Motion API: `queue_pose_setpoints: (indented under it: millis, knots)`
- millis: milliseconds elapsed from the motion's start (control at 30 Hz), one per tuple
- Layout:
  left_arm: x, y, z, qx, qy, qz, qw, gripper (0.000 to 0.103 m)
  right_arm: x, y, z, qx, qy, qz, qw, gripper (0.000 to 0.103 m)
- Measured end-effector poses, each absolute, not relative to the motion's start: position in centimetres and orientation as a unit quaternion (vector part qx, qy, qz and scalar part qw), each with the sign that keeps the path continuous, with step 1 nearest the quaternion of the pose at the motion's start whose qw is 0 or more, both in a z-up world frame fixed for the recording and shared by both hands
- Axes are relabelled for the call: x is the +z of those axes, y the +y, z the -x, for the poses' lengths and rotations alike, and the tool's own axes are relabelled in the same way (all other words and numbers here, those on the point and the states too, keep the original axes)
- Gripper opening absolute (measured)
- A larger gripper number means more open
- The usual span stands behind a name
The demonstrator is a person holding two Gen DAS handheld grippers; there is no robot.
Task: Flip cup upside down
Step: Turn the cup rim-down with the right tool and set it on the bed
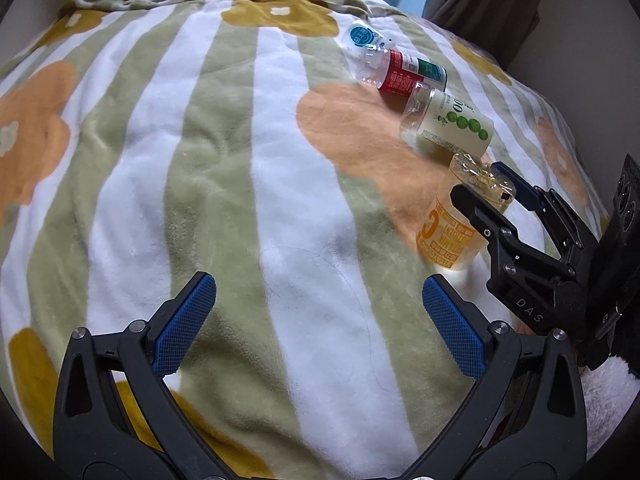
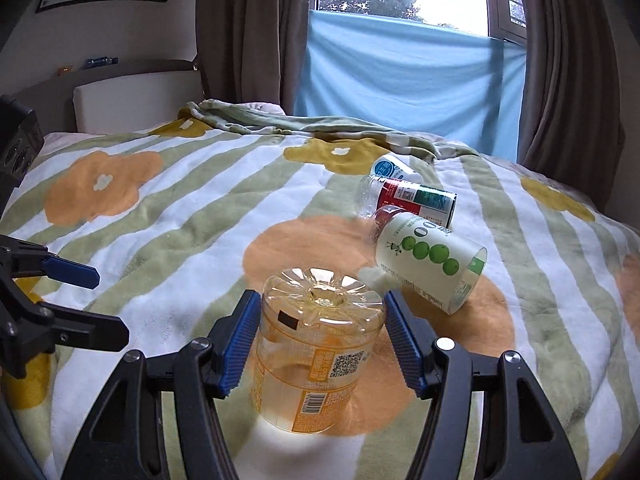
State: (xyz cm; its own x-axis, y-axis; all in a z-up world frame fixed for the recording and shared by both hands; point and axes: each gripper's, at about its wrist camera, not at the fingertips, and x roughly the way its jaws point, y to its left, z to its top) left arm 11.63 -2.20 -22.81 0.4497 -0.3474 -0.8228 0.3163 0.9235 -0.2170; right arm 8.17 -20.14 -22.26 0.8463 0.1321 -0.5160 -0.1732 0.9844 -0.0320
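Standing base-up on the flowered blanket [image 2: 168, 216], the clear orange-labelled cup [image 2: 316, 344] has its mouth down on an orange flower patch, its ribbed bottom facing the ceiling. The right hand-held gripper [image 2: 320, 340] brackets the cup's upper half: the left blue pad looks to touch the wall, the right pad sits just beside it, so I cannot tell whether it is clamped or slack. Just beyond and to the right, a white cup with green dots [image 2: 430, 258] lies on its side, a red-and-green-labelled cup [image 2: 408, 198] lies touching it, and a blue-printed cup [image 2: 390, 170] lies behind that. The left hand-held gripper [image 1: 320, 320] hovers with its jaws spread wide over bare blanket, holding nothing. Open blanket stretches to the cup's left; the far edge meets curtains [image 2: 248, 36] and a blue cloth [image 2: 408, 76].
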Motion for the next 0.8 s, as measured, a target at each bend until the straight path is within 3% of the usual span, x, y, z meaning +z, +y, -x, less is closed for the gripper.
queue_pose_setpoints:
  millis: [433, 467, 600, 800]
  knots:
    - [-22.6, -2.3, -11.1, -0.193, 0.474, 0.008, 0.859, 0.103, -21.8, -20.5, -6.0, 0.089, 0.290, 0.027, 0.953, 0.059]
    - [-22.5, -2.2, -11.0, -0.193, 0.472, 0.010, 0.860, 0.103, -21.6, -20.5, -6.0, 0.091, 0.289, 0.020, 0.953, 0.062]
    - [-22.0, -2.0, -10.8, -0.190, 0.462, 0.012, 0.866, 0.103, -21.1, -20.9, -6.0, 0.086, 0.284, -0.007, 0.955, 0.099]
    - [-21.0, -2.0, -10.0, -0.178, 0.438, -0.003, 0.881, 0.103, -20.5, -21.7, -5.7, 0.079, 0.280, -0.048, 0.956, 0.103]
